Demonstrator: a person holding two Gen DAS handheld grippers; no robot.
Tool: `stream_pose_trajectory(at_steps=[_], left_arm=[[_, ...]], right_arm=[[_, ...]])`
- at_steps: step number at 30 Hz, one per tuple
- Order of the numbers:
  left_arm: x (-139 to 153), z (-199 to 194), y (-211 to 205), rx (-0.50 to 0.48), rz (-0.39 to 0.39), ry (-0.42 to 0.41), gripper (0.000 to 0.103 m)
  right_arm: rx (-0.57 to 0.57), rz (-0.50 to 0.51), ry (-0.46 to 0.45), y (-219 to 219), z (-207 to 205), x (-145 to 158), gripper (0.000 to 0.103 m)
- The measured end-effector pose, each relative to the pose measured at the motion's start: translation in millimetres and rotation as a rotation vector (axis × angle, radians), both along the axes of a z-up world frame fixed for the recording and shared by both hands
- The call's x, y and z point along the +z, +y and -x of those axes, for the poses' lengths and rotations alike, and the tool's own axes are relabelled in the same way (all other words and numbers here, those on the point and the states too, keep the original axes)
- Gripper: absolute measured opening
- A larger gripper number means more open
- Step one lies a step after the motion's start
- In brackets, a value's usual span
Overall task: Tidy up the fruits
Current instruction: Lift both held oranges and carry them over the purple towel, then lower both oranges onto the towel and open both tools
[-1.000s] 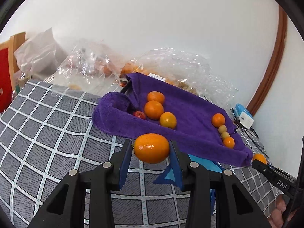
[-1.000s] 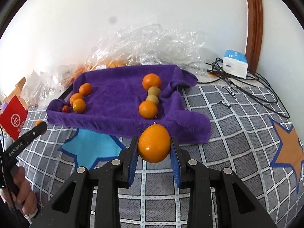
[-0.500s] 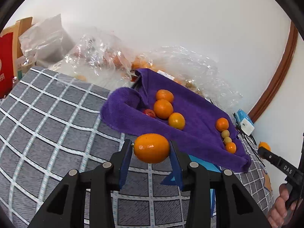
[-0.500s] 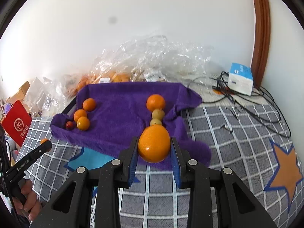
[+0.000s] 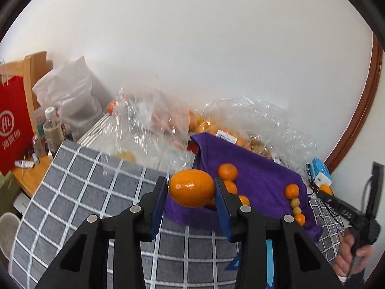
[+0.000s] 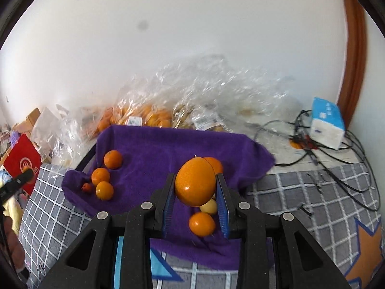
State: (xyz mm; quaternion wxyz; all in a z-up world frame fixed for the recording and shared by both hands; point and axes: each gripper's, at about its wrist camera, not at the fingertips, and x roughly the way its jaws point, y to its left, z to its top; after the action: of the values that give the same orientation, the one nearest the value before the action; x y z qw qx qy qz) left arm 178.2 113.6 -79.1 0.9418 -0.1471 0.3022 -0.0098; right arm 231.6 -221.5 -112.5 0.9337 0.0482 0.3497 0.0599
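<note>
My left gripper (image 5: 191, 189) is shut on an oval orange fruit (image 5: 192, 188), held above the near left edge of the purple towel (image 5: 259, 175). My right gripper (image 6: 195, 187) is shut on a second orange fruit (image 6: 195, 185), held over the towel's (image 6: 163, 154) right row. On the towel lie a left group of oranges (image 6: 101, 175) with a small red fruit (image 6: 87, 187), and a right row with a pale yellow fruit (image 6: 208, 206) and an orange (image 6: 201, 224). The right row also shows in the left wrist view (image 5: 291, 191).
Clear plastic bags of fruit (image 6: 149, 115) lie behind the towel against the wall. A blue-white box (image 6: 327, 126) and black cables (image 6: 336, 159) lie at the right. A red bag (image 5: 12, 122), bottles (image 5: 51, 130) and a white sack (image 5: 69, 96) stand at the left.
Both grippers have moved forward and up toward the towel, each still holding its orange. The left view has swung left, the right gripper is now over the right row.
</note>
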Motion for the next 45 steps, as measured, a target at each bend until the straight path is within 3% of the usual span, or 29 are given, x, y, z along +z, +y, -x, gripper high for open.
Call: stream_pose_trajectory(at_steps=[8, 12, 16, 21, 32, 45], left_arm=[[-7, -29, -4, -0.044, 0.012, 0.048, 0.037], [-16, -45, -14, -0.083, 0.016, 0.081, 0.037], [-23, -62, -32, -0.13, 0.015, 0.106, 0.037], [-34, -84, -59, -0.193, 0.027, 0.152, 0.037], [-47, -122, -111, -0.263, -0.04, 0.225, 0.037], [-68, -146, -144, -0.255, -0.155, 0.325, 0.038]], right_arm=[[0.058, 0.012, 0.152, 23, -42, -52, 0.032], [0.067, 0.031, 0.177, 31, -47, -66, 0.032], [0.073, 0.036, 0.158, 34, -46, -67, 0.032], [0.086, 0.026, 0.147, 33, -43, -64, 0.048], [0.062, 0.01, 0.08, 9, -24, -39, 0.05], [0.002, 0.005, 0.108, -9, -30, -51, 0.05]])
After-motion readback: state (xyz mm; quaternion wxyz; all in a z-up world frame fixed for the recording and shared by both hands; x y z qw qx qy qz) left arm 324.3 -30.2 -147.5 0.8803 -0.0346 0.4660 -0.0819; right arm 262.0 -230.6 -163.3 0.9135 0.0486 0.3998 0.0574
